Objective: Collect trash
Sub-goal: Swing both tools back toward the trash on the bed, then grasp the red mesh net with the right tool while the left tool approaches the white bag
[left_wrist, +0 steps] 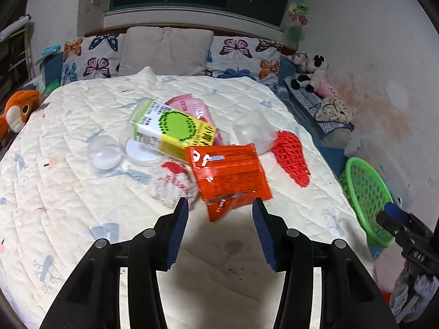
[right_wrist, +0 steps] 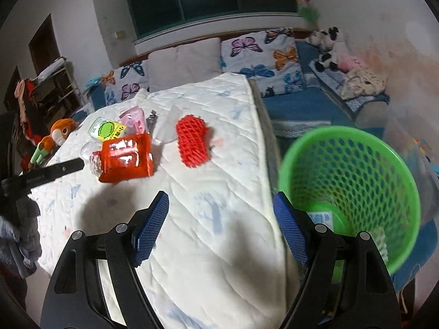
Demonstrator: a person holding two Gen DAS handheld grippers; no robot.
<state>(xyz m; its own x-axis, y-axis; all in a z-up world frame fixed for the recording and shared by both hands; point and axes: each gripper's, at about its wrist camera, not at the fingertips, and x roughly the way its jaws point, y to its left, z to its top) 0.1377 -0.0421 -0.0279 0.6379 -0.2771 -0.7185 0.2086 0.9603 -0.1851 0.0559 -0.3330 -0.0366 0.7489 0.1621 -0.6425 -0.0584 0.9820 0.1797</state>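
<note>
Beside the bed [right_wrist: 219, 233], a green basket [right_wrist: 389, 164] holds a few scraps.
Left gripper [left_wrist: 221, 208] and right gripper [right_wrist: 221, 203] gape empty; orange wrapper [left_wrist: 230, 170] and other trash lie on the quilt.

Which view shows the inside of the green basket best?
The right wrist view: the green basket sits close beside the bed, its opening facing the camera, with some items visible at the bottom. The left wrist view shows it only at the right edge, small, seen obliquely, partly hidden by the right gripper.
</note>
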